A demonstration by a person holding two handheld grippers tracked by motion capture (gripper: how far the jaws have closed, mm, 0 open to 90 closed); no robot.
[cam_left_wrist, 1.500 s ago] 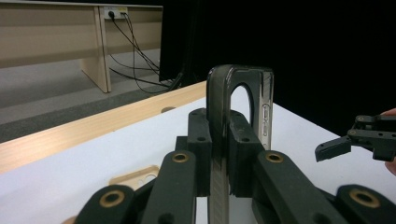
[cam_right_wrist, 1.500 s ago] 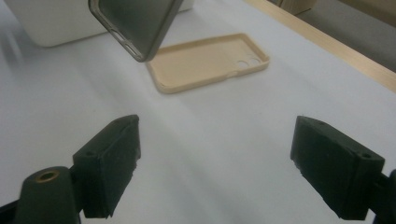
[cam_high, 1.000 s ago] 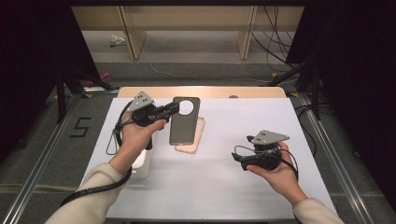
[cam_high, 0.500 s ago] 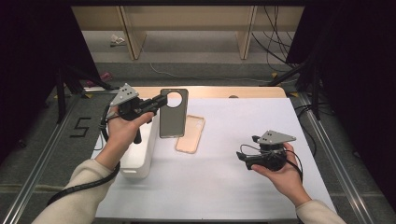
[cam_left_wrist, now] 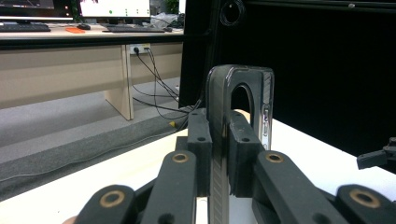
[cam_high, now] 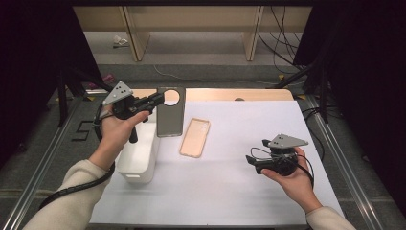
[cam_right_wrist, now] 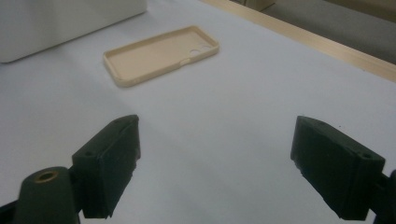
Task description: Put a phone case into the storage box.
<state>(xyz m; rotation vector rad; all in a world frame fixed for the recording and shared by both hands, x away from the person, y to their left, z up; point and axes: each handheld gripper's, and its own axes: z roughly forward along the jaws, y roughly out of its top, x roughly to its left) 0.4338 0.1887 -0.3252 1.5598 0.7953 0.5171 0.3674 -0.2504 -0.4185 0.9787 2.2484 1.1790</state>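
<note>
You've got two phone cases: dark case [cam_high: 170,111] clamped in your left gripper [cam_high: 158,99], beige case [cam_high: 195,137] flat mid-table. One white box [cam_high: 139,158] near left, part hidden by your forearm; right gripper [cam_high: 250,162] jaws apart, empty

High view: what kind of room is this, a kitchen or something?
Probably a lab or office set up for recording: a white-topped table boxed in by dark curtains, loose cables, and computer screens on a desk behind.
</note>
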